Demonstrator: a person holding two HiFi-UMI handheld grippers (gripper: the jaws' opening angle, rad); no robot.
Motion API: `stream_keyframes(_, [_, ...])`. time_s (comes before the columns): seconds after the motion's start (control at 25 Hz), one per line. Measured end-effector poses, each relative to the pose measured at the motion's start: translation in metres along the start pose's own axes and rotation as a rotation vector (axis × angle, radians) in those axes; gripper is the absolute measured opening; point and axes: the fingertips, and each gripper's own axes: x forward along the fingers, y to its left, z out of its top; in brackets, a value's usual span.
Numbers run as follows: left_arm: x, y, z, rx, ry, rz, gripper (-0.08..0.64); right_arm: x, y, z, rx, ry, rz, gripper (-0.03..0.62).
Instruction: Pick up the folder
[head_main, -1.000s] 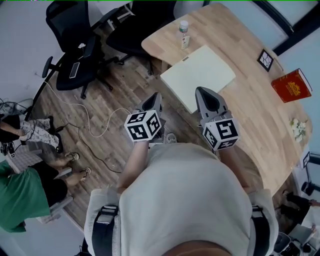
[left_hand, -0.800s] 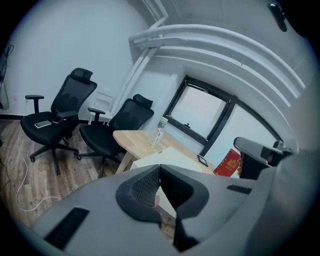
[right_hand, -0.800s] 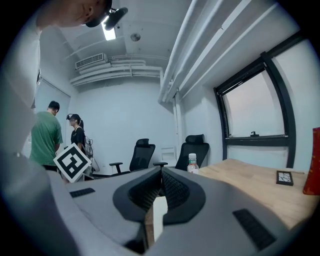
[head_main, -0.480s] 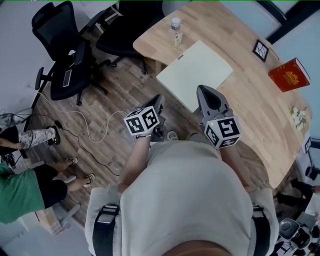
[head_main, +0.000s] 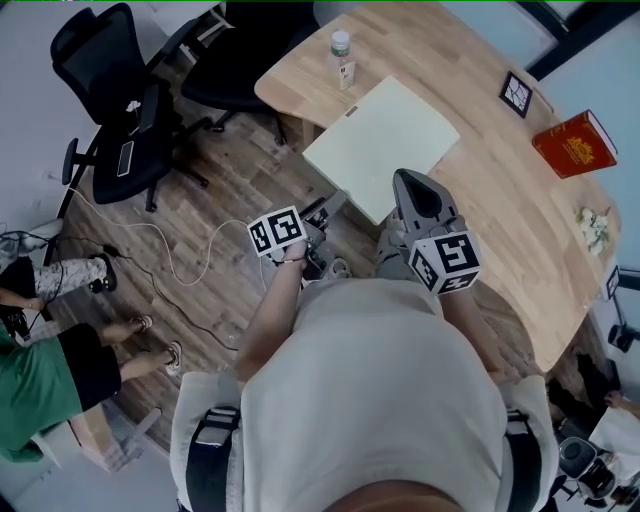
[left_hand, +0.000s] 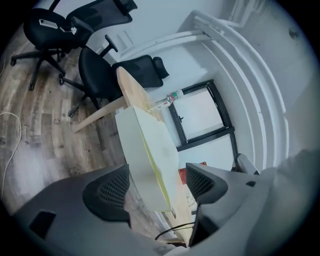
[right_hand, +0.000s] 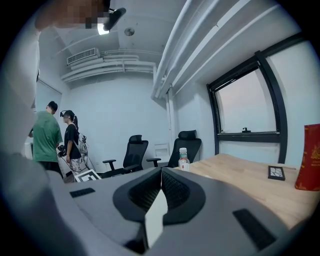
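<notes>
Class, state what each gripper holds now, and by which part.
The right gripper is shut on the folder at its near edge. The left gripper holds nothing: its jaws are opening with the folder's edge between them.

Your torso (head_main: 370, 400) hides both forearms and the near edge of the table (head_main: 520, 230). The right gripper (head_main: 402, 182) covers the near corner of the folder (head_main: 385, 140). A pale sliver shows between its closed jaws, possibly that folder. From overhead, the left gripper (head_main: 332, 206) has its jaws mostly under its marker cube (head_main: 277, 231). In its own view they are opening, the folder between them, one folder edge behind a jaw. Bottle (head_main: 341, 58) label: too small to read. Red book (right_hand: 311, 157): cut off at the lens edge.
</notes>
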Motion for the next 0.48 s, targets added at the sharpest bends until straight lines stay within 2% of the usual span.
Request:
stream_keyframes(0.2, [0.016, 0.007, -0.005, -0.084, -0.016, -0.046, 0.377, 0.005, -0.009, -0.001, -0.009, 0.002, 0.030, 0.018])
stream_keyframes(0.48, [0.032, 0.021, 0.000, -0.191, -0.056, -0.063, 0.409, 0.012, -0.020, 0.000, -0.014, 0.006, 0.056, 0.018])
